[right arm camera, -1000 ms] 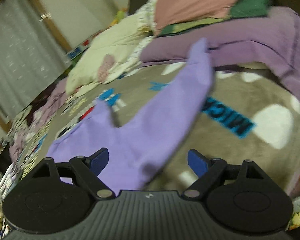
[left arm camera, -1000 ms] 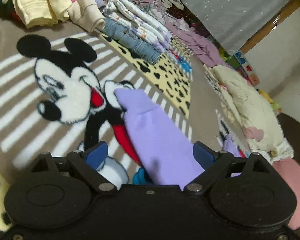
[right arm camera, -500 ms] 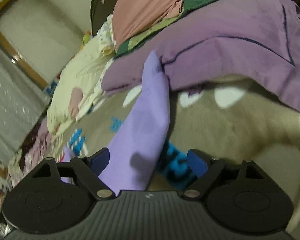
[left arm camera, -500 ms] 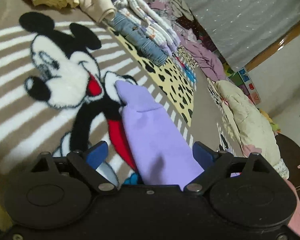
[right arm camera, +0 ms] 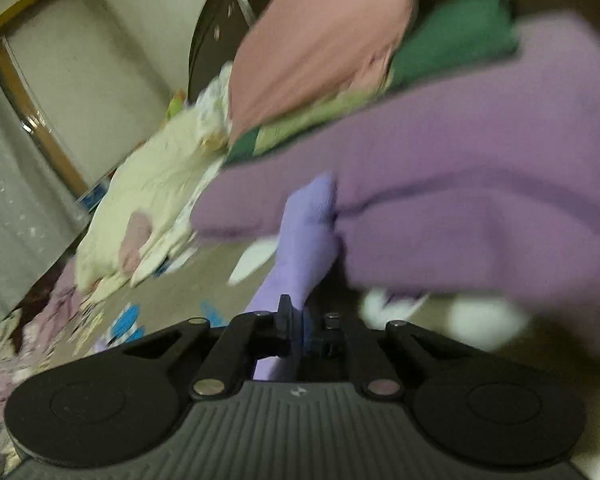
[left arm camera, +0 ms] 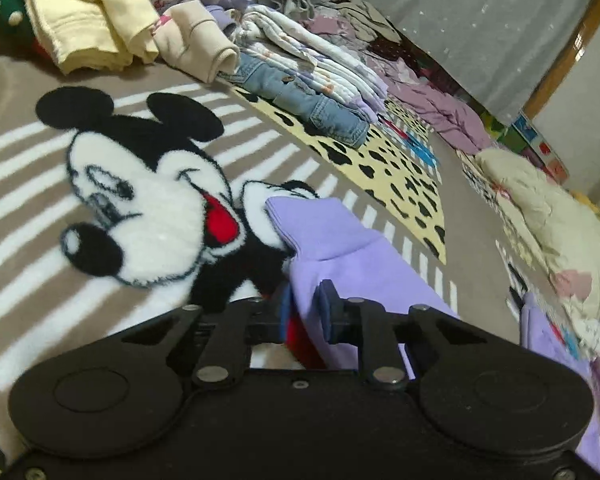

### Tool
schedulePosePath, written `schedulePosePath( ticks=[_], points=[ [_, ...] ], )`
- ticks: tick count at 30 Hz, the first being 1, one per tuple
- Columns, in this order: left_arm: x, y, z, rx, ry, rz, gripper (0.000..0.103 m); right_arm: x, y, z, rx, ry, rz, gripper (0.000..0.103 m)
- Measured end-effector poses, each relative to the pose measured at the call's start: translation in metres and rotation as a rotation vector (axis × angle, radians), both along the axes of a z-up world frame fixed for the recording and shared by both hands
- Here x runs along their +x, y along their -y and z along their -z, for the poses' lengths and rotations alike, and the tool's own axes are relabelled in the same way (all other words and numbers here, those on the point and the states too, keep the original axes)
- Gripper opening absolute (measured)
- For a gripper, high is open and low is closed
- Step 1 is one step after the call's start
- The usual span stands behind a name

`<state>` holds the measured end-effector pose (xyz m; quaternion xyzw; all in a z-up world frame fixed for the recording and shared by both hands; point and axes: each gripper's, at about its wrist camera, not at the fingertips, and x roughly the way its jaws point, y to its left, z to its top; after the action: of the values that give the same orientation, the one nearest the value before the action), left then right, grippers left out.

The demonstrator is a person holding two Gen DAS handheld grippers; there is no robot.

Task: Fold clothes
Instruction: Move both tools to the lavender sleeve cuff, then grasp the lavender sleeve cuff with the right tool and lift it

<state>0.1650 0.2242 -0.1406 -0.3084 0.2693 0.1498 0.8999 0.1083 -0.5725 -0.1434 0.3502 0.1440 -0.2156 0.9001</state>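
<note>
Both grippers, left (left arm camera: 305, 312) and right (right arm camera: 300, 330), clamp a lilac garment (left arm camera: 352, 264) on the blanket (left arm camera: 40, 208); next, carry gripped ends over into a fold.

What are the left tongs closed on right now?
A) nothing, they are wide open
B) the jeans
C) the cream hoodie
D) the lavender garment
D: the left tongs are pinched shut on a fold of the lavender garment lying on the cartoon-mouse blanket, while the jeans and the cream hoodie lie untouched further back.
</note>
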Motion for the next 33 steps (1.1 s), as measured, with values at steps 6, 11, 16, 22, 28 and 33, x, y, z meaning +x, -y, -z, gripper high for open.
schedulePosePath(
  ticks=[6, 11, 16, 22, 28, 33],
  points=[
    [-0.023, 0.025, -0.045, 0.288, 0.028, -0.022, 0.078, -0.010, -0.001, -0.006, -0.084, -0.124, 0.090, 0.052],
    [-0.001, 0.092, -0.070, 0.214, 0.110, 0.306, 0.078, -0.011, -0.053, -0.041, -0.289, -0.059, 0.003, 0.052],
    [0.079, 0.207, -0.074, 0.025, 0.130, 0.727, 0.077, 0.049, -0.130, -0.047, -0.074, 0.095, -0.591, 0.047],
    [0.178, 0.336, -0.048, -0.080, 0.055, 0.961, 0.077, 0.126, -0.145, 0.005, 0.179, -0.066, -0.663, 0.031],
    [0.270, 0.453, -0.015, -0.156, -0.032, 1.118, 0.077, 0.130, -0.118, 0.019, 0.271, -0.054, -0.594, 0.019],
    [0.339, 0.473, -0.007, -0.195, -0.012, 1.011, 0.080, 0.139, -0.119, 0.027, 0.267, -0.041, -0.595, 0.019]
  ],
)
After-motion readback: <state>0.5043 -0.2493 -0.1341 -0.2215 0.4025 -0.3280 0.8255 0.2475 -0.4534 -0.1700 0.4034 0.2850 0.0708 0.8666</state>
